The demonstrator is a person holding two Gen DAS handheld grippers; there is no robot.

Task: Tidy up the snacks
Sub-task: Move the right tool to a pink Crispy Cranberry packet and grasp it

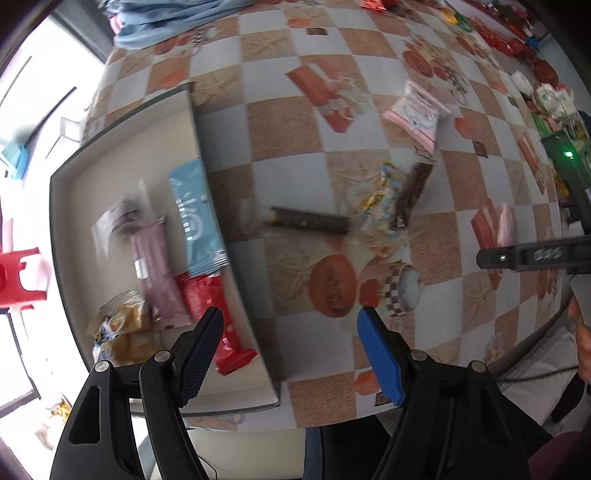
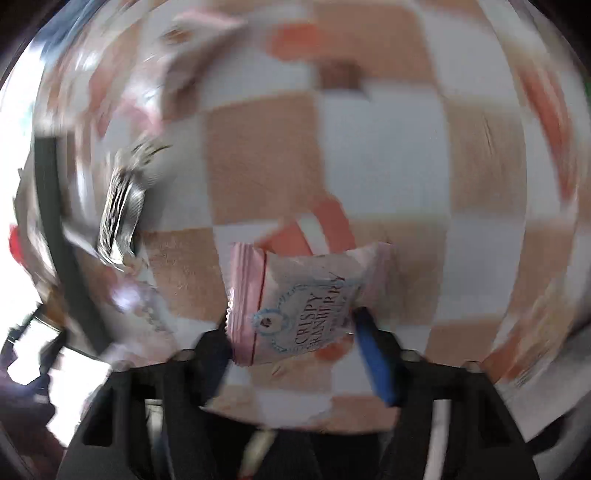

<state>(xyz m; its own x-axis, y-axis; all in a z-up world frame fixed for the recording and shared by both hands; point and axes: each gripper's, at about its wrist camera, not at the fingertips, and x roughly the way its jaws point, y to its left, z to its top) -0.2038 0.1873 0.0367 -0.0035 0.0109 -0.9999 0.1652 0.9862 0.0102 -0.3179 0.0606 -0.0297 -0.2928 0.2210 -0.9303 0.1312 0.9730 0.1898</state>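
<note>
In the left wrist view a shallow beige box (image 1: 122, 155) holds several snacks: a light blue packet (image 1: 194, 218), a mauve bar (image 1: 157, 273), a red bar (image 1: 212, 306) and a yellow pack (image 1: 122, 328). My left gripper (image 1: 290, 325) is open and empty above the box's right edge. Loose on the checkered cloth lie a dark bar (image 1: 310, 220), a brown bar (image 1: 412, 195), a yellow-white wrapper (image 1: 380, 206) and a pink packet (image 1: 417, 110). In the blurred right wrist view my right gripper (image 2: 291, 328) holds a pink cranberry packet (image 2: 295, 306) between its fingers.
A blue cloth (image 1: 166, 22) lies at the table's far edge. Red and green items (image 1: 509, 40) line the far right. A red stool (image 1: 18, 277) stands on the floor at left. Part of the right gripper's body (image 1: 535, 254) shows at the right.
</note>
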